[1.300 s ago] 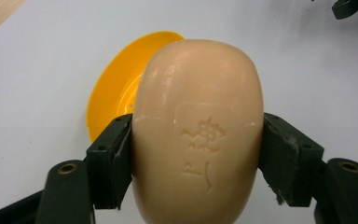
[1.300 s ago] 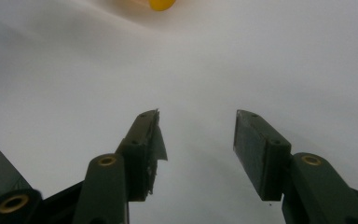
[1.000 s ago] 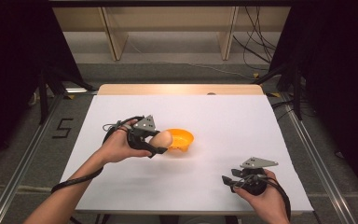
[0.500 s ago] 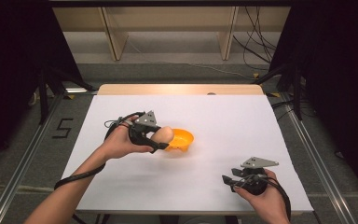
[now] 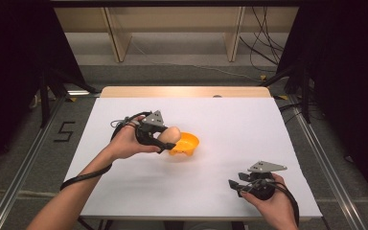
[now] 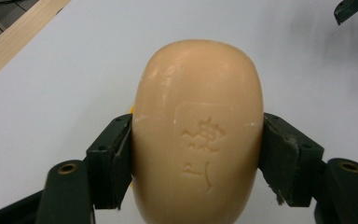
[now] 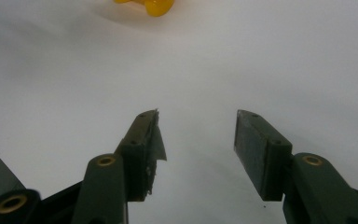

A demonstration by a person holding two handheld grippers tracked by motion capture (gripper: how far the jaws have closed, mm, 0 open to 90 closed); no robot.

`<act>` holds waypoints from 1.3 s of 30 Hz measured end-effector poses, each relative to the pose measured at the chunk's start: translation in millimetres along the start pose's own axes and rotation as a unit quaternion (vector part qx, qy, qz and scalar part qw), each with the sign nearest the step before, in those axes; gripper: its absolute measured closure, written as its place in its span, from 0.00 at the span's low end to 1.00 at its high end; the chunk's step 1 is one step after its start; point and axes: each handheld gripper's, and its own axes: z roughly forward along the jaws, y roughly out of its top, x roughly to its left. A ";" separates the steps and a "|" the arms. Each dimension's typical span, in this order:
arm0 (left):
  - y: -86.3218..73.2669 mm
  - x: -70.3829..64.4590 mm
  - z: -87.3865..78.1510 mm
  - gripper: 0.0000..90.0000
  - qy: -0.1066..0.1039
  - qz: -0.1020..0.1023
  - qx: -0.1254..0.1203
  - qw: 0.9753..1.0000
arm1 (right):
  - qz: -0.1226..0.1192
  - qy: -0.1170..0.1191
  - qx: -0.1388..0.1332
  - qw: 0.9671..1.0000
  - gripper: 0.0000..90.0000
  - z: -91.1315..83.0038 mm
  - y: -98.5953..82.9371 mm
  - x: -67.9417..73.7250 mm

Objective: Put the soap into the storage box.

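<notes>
Since the earlier frames, the left gripper (image 5: 165,139) has carried the soap bar (image 5: 169,135) slightly closer to the orange dish (image 5: 187,143); the right gripper (image 5: 237,186) has not moved. The left jaws clamp the soap bar (image 6: 198,130) on both sides, stamped face up, with the bar at the near rim of the dish, partly over it. The right gripper (image 7: 196,140) rests released and empty near the front right of the white table (image 5: 230,120), jaws apart.

Progress, as judged: pickup is complete and transport nearly so; lowering the bar into the dish and releasing remain. The dish sits near the table centre, well apart from every edge. Open surface surrounds it on all sides, and the right gripper stands well clear of the approach path.
</notes>
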 end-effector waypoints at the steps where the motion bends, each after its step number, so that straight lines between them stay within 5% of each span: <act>1: 0.3 0.6 0.1 0.36 0.001 0.003 0.000 1.000 | 0.001 0.000 0.001 1.000 0.56 -0.1 0.0 0.1; 21: 4.8 9.3 8.2 0.36 0.000 0.004 -0.003 1.000 | 0.003 0.003 0.000 1.000 0.55 0.6 -0.1 -0.3; 29: 7.4 12.9 11.0 0.36 0.002 0.025 0.003 1.000 | 0.006 0.008 0.001 1.000 0.55 1.5 -0.2 -0.7; 31: 7.3 11.9 13.2 0.36 0.002 0.011 -0.003 1.000 | 0.003 0.008 0.001 1.000 0.55 1.7 -0.3 -0.9; 39: 9.5 14.9 16.8 0.35 -0.001 0.016 -0.005 1.000 | 0.002 0.007 0.000 1.000 0.55 1.8 -0.4 -1.0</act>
